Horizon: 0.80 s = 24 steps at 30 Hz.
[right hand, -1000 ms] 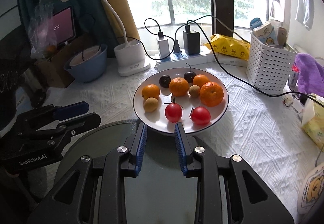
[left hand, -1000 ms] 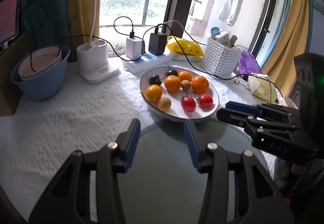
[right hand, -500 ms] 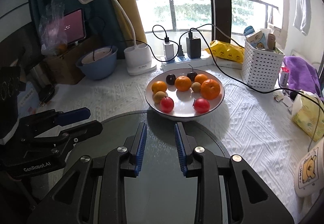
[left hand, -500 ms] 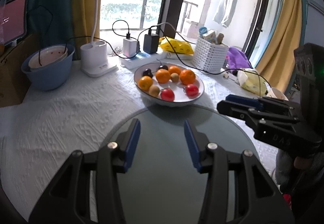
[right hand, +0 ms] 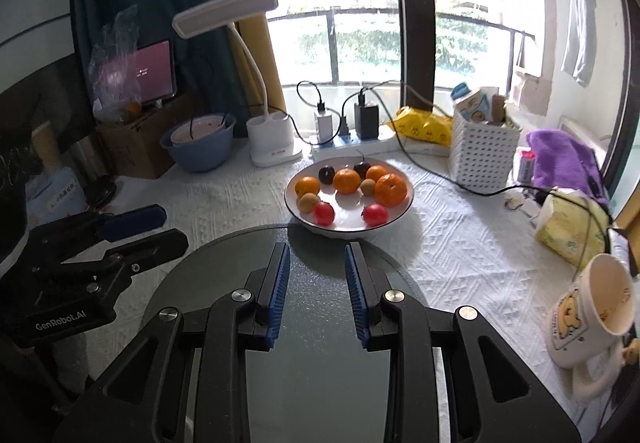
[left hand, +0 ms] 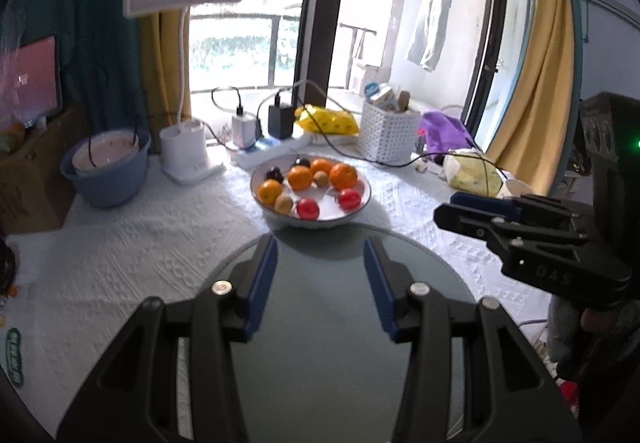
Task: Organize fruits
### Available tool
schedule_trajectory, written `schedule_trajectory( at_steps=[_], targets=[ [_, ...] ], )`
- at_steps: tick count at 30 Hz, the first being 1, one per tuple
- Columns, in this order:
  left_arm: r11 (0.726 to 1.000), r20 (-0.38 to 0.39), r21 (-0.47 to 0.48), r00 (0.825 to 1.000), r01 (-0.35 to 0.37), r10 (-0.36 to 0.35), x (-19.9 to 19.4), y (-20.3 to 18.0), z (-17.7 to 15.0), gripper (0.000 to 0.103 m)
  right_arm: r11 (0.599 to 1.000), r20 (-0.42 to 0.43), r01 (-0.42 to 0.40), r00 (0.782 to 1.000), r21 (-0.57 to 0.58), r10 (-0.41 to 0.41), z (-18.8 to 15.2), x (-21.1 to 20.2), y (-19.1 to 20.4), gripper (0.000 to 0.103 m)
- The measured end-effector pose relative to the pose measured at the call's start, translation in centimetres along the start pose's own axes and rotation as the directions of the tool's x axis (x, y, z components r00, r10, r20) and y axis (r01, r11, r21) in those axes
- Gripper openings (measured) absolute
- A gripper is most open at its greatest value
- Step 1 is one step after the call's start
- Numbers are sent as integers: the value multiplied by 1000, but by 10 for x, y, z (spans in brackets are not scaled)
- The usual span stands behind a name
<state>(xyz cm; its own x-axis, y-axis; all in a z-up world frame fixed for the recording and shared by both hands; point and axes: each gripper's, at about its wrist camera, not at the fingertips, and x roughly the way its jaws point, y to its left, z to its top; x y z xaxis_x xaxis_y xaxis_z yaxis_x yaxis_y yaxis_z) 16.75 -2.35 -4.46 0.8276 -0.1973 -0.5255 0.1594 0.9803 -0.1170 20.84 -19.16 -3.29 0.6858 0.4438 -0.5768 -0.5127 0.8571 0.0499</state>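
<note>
Nine fruits fill a white ceramic bowl (right hand: pixel 406 203); both the left gripper (left hand: pixel 320 275) and right gripper (right hand: pixel 316 283) hover before it, jaws wide, empty; sorting apparently unstarted.

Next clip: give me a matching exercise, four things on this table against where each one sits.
Things:
1. blue bowl
2. white basket
3. mug
4. fruit plate

Places, in the right wrist view:
A. near right edge, lying tilted
B. far left, beside the lamp base
C. centre, just beyond the glass disc
D. far right, before the purple cloth

Pairs: 1-B, 2-D, 3-A, 4-C
</note>
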Motion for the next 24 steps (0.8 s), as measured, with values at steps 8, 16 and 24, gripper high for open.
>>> schedule_trajectory(
  at_steps=[8, 16, 24],
  targets=[
    [998, 101, 55, 995, -33, 28, -35, -15, 12, 47, 999, 92, 42, 995, -23, -40, 9, -42, 3, 30],
    [994, 192, 64, 978, -93, 79, -67, -26, 23, 60, 997, 186, 61, 981, -38, -53, 19, -84, 9, 44],
    [996, 292, 47, 955, -69, 53, -102, -32, 32, 100, 995, 257, 84, 964, -48, -69, 25, -118, 14, 45]
  ],
)
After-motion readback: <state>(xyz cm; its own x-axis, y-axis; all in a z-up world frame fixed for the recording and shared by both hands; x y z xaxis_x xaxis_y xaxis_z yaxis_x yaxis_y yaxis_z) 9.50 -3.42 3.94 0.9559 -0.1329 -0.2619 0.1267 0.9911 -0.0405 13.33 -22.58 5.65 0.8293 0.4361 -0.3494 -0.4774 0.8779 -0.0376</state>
